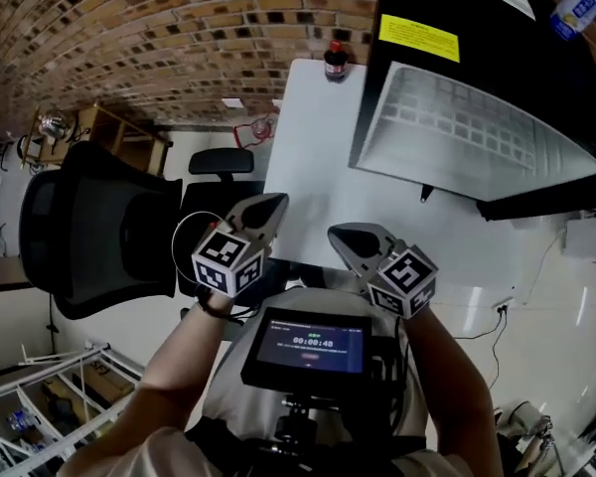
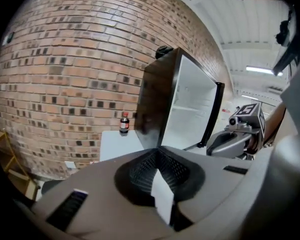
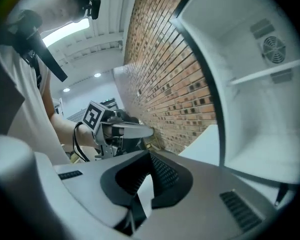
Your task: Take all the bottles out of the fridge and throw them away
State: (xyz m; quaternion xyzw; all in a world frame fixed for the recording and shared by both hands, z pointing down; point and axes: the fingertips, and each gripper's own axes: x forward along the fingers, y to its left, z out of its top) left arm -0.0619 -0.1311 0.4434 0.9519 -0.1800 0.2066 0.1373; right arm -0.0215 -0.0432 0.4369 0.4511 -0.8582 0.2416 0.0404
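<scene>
**Screen (image 1: pixel 311 346) at the chest, two closed grippers before an open fridge**

Brick wall (image 1: pixel 129 28) fills the background behind everything. Against it stands the black fridge (image 1: pixel 497 28), a yellow label (image 1: pixel 418 38) on its top and its door swung open. The right gripper view looks into its white interior, where a shelf (image 3: pixel 262 75) crosses it. A long white surface (image 1: pixel 308 167) runs from the person towards the wall, with the fridge at its right side. A black office chair (image 1: pixel 99 232) sits to the left of the surface, well apart from the fridge.

Both grippers hang over the near end of the surface, side by side and pointing forward. The left gripper (image 1: pixel 276 205) has its fingers pressed together with nothing between them. The right gripper (image 1: pixel 338 235) likewise has its fingers closed on nothing. Each carries a marker cube behind the fingers.

One bottle (image 1: pixel 335 61), dark with a red cap, stands upright at the far end of the surface. It is just beside the fridge and well apart from both grippers.
</scene>
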